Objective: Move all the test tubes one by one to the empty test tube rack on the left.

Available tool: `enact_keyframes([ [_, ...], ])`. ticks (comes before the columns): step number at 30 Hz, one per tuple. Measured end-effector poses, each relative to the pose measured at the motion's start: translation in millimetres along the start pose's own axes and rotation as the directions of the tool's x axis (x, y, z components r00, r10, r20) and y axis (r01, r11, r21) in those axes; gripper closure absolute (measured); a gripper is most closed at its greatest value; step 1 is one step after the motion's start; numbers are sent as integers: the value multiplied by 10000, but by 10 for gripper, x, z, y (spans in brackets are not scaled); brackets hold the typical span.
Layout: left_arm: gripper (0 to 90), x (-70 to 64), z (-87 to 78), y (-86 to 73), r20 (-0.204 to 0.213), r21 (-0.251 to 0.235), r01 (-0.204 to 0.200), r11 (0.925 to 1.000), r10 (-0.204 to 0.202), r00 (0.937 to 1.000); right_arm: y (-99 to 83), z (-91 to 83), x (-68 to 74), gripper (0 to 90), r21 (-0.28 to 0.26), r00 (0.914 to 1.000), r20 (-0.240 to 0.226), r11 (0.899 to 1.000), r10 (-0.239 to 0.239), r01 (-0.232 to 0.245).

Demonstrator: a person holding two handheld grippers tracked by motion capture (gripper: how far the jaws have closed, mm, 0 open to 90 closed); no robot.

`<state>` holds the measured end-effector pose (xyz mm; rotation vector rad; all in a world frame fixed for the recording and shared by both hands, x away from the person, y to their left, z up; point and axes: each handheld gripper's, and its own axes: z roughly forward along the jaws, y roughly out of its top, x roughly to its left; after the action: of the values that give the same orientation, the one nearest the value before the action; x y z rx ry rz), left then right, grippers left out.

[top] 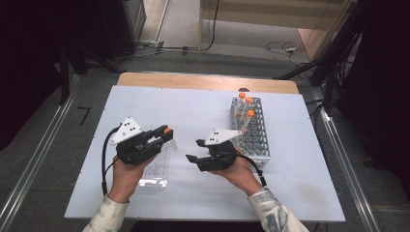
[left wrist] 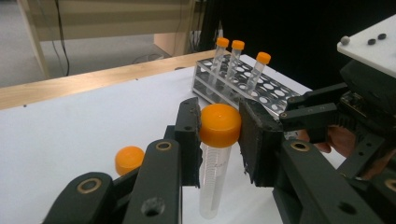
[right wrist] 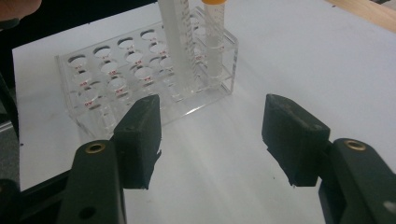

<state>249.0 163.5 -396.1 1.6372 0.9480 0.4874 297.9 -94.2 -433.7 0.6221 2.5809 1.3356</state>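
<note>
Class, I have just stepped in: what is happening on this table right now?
A person holds a gripper in each hand. The left gripper is clamped on an orange-capped tube above the clear rack. The right gripper is open and empty. Three more capped tubes stand in the metal rack.

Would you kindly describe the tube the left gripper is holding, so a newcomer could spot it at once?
On the white table, find the clear rack near the person's left hand. Above it, the left gripper clamps a clear tube by its orange cap. Unlike the three orange-capped tubes standing in the metal rack on the right, this one hangs between black jaws.
</note>
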Motion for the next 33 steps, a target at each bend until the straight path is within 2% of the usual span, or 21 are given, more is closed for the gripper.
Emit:
enact_keyframes([
  [14, 706, 112, -63, 54, -352, -221, 199, 9996, -207, 9992, -10, -16, -1, 362, -36, 10000, 53, 10000, -2, 3],
  [24, 706, 211, -139, 65, -836, -346, 275, 9990, -303, 9960, -23, -36, -32, 294, -148, 9992, 360, 9998, 149, -144],
  [30, 705, 237, -152, 56, -1150, -248, 159, 9996, -187, 9932, -21, -49, -47, 258, -258, 9975, 646, 9993, 301, -285],
  [33, 705, 234, -138, 49, -1206, -180, 117, 9998, -138, 9926, -19, -56, -50, 245, -352, 9970, 629, 9985, 451, -429],
])
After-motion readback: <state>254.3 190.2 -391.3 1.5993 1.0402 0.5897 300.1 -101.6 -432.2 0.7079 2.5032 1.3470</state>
